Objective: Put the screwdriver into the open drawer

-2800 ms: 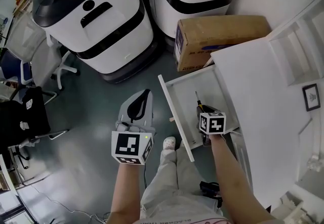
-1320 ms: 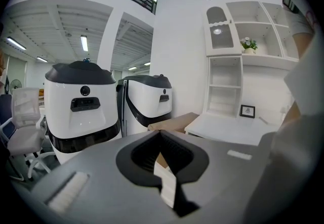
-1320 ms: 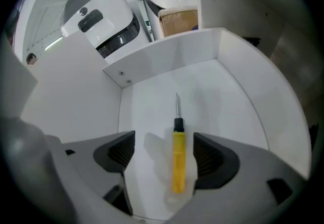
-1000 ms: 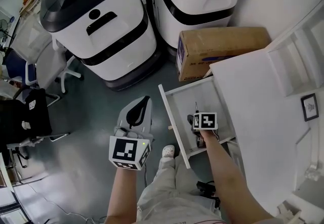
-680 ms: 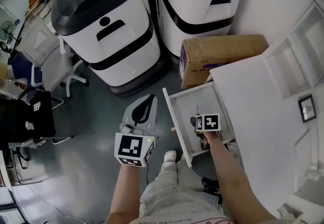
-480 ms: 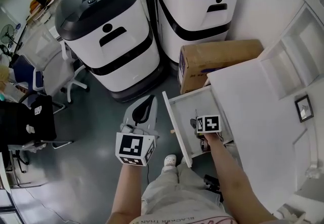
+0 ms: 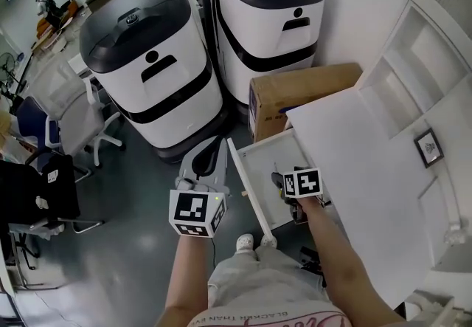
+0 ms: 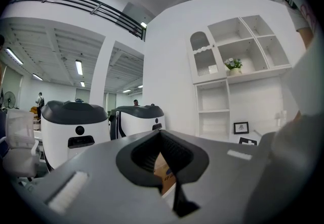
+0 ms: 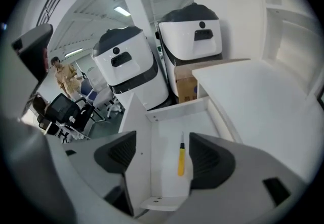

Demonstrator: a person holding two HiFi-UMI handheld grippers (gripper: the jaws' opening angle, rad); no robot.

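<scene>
As it lies, yellow screwdriver (image 9: 180, 159), perhaps black-tipped

So the yellow-handled screwdriver (image 9: 180, 161) is lying flat on the open white drawer (image 9: 163, 152) floor, shaft pointing away from me.

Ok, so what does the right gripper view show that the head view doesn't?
Only the right gripper view shows clearly: the screwdriver, yellow-handled, lying loose on the drawer floor, framed between the open jaws of the right gripper; also a person standing far off at left. Only the head view: the left gripper, a shoe, and a framed picture on the white top. Both: the open drawer, the white machines and the cardboard box.
</scene>
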